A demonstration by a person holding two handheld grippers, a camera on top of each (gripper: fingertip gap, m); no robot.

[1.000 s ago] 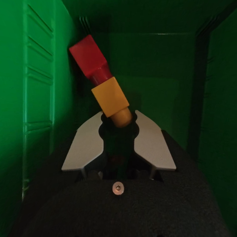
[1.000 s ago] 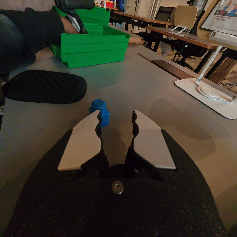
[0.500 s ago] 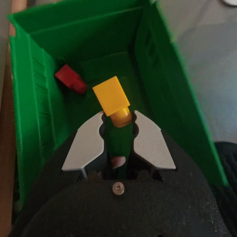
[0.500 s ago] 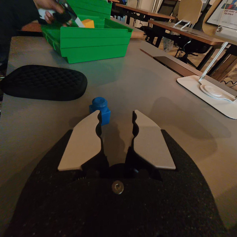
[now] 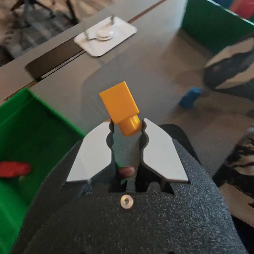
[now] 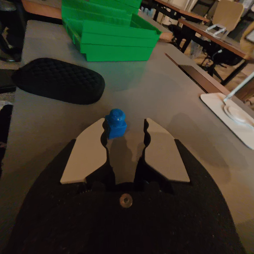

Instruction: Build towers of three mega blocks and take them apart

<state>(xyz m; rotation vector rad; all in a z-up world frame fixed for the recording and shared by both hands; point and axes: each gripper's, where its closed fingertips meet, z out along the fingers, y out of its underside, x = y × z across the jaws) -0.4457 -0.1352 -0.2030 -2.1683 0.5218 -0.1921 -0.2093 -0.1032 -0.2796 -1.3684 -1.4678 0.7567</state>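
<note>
My left gripper [image 5: 127, 124] is shut on the stud of a yellow block [image 5: 119, 102] and holds it in the air above the grey table [image 5: 137, 57], just past the green bin [image 5: 27, 123]. A red block [image 5: 13, 170] lies inside that bin at the lower left. A blue block [image 6: 116, 124] stands upright on the table [image 6: 158, 96], just inside my right gripper's left fingertip. My right gripper [image 6: 124, 123] is open and low over the table. In the left wrist view the blue block [image 5: 190, 98] and the right gripper [image 5: 232, 64] show blurred at the right.
Stacked green bins [image 6: 110, 37] stand at the back of the table. A black padded rest [image 6: 59, 81] lies to the left. A white stand base [image 6: 226, 116] sits at the right edge; it also shows in the left wrist view [image 5: 105, 37]. More tables and chairs are beyond. Spacing between my two grippers at the tips: around 25 centimeters.
My left gripper pulled the yellow block off the red block, lifted out of the bin and swung over the table. The red block stayed in the bin. My right gripper shifted left toward the blue block.
</note>
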